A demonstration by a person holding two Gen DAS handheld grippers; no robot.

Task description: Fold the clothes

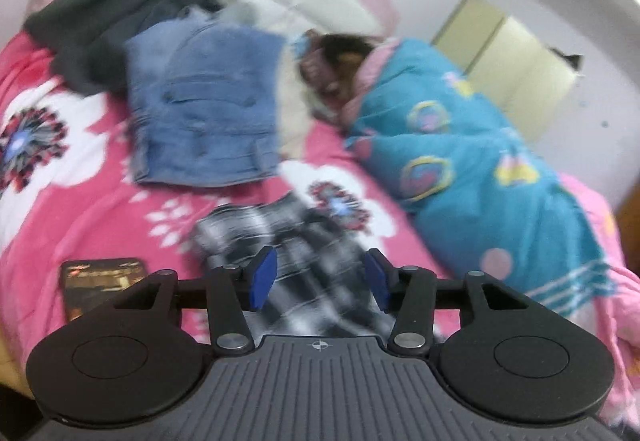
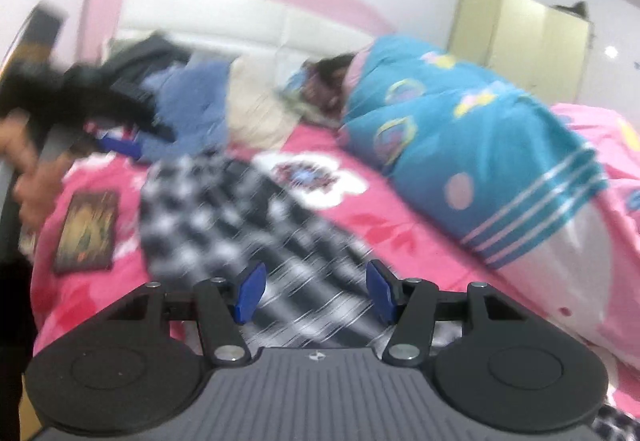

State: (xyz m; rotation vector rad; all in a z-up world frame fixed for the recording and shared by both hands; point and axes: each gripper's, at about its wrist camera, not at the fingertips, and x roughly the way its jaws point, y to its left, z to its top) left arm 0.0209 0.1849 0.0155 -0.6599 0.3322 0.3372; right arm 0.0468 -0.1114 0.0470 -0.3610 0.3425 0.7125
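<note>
Checked garment point(image 1: 288, 261) lies on pink bed point(image 1: 80, 209), lower centre, under both grippers: left gripper point(image 1: 320, 279), right gripper point(image 2: 316, 291), fingers released, empty. Judged between folds; next needs regrasping an edge.

No lettering can be read in either view; both are blurred. The dark card point(image 1: 102, 287) lying on the pink bedspread point(image 1: 80, 201), near left of the checkered garment point(image 1: 280, 241), carries a gold printed design and a small reddish mark at its top, but no letters resolve. The gripper housing point(image 1: 320, 373) bears only a small crosshair sign, no words or numbers.
</note>
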